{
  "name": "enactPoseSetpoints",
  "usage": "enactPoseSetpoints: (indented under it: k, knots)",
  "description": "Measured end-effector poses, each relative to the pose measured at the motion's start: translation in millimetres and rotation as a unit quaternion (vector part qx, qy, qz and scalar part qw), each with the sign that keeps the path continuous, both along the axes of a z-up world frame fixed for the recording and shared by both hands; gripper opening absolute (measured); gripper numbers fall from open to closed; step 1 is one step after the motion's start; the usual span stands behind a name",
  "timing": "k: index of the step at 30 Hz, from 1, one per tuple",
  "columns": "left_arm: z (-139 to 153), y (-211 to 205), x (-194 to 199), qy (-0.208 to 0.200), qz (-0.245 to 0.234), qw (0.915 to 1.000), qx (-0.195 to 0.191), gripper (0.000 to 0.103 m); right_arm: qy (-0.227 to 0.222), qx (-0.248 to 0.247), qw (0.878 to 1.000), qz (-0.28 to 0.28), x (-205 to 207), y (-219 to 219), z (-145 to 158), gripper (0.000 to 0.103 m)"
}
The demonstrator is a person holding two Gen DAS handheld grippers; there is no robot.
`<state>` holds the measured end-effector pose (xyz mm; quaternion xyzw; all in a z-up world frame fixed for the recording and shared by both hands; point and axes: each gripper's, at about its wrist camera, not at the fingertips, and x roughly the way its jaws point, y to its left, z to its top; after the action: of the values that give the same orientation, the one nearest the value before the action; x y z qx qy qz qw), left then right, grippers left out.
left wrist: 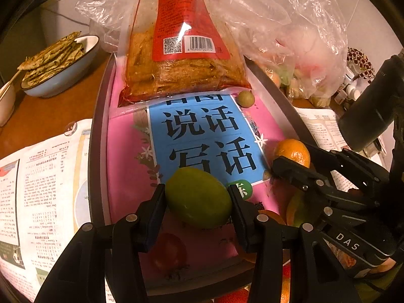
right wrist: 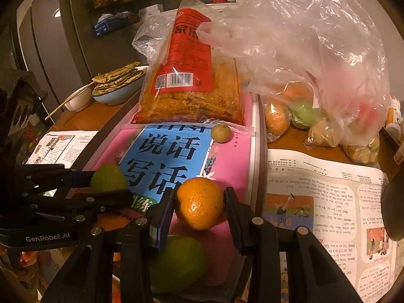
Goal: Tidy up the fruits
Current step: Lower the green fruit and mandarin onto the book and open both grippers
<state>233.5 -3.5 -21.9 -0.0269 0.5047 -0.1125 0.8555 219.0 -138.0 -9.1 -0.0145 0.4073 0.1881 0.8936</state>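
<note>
Open lane down middle of pink/blue book [left wrist: 202, 131], betw. both grippers and snack packet [left wrist: 181, 58]. Packet blocks far end of tray [left wrist: 97, 136]; clear plastic bags [right wrist: 315, 58] loom over far right. Small round fruit [right wrist: 220, 132] sits just in front of packet, right of lane. Near edge crowded: green fruit [right wrist: 176, 265] and prob. a red one [left wrist: 169, 252] under the fingers. Left gripper [left wrist: 198, 199] and right gripper [right wrist: 199, 204] close side by side, little gap betw. them. Flat newspaper [right wrist: 328, 202] right of tray, unobstructed. Bowl of flatbread [left wrist: 63, 68] far left, well apart.
</note>
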Motion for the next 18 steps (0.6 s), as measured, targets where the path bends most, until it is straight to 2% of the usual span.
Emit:
enactPoseSetpoints:
  k: [5, 11, 18]
  knots:
    - [1.4, 0.6, -1.9, 0.001, -0.002, 1.0000, 0.000, 0.050, 0.000, 0.004, 1.000, -0.006, -1.4, -3.5, 0.4, 0.042]
    - [1.0, 0.7, -2.0, 0.000, -0.002, 1.0000, 0.001, 0.050, -0.009, 0.004, 1.000, -0.002, -6.6, -1.2, 2.9, 0.055]
    - [0.5, 2.0, -4.3, 0.000, -0.003, 1.0000, 0.000, 0.050, -0.023, 0.011, 1.000, -0.005, -16.5, -5.3, 11.3, 0.057]
